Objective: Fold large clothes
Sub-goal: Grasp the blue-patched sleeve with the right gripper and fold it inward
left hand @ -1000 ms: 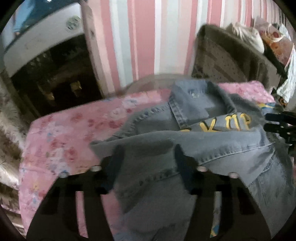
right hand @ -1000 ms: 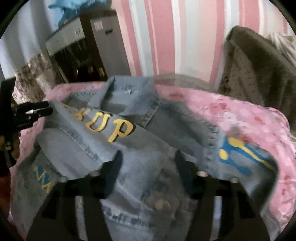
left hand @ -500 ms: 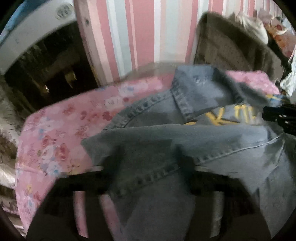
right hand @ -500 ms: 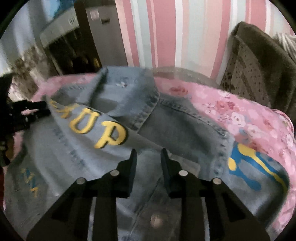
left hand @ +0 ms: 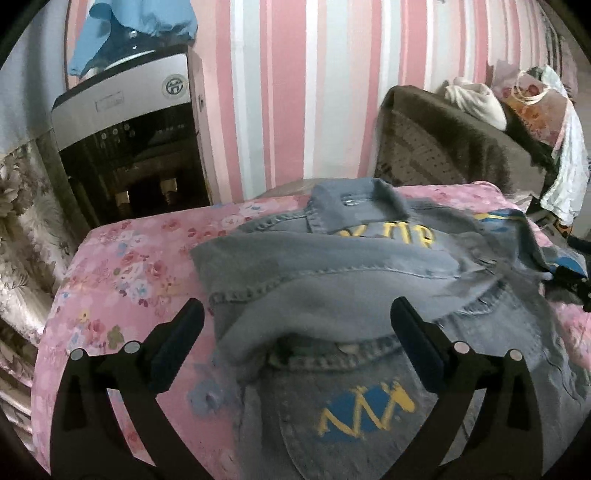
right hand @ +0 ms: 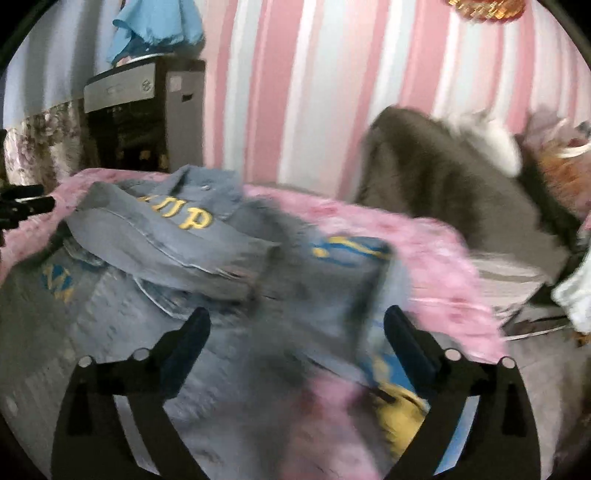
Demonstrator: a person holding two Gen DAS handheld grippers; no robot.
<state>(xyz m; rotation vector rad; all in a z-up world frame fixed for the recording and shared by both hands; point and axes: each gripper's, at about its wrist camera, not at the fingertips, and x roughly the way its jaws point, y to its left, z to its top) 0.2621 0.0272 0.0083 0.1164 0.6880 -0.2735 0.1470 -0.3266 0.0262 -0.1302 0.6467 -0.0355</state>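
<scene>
Pink bedspread [left hand: 122, 280]: denim jacket [left hand: 332, 288] released (both tongs [left hand: 303, 339] [right hand: 297, 341] just opened wide).

- A denim jacket [left hand: 332, 288] is spread on a floral bedcover [left hand: 122, 280], toward its right side in the left wrist view.
- The jacket's collar [left hand: 351, 203] is placed at the far edge, nearest the striped wall [left hand: 295, 92].
- A sleeve [left hand: 295, 280] is laid across the jacket's body, below the collar.
- A water dispenser [left hand: 133, 140] is set against the wall, behind the bedcover to the left.
- A cloth [left hand: 133, 26] is draped on top of the dispenser.
- A dark blanket [left hand: 443, 147] is heaped behind the bedcover to the right.
</scene>
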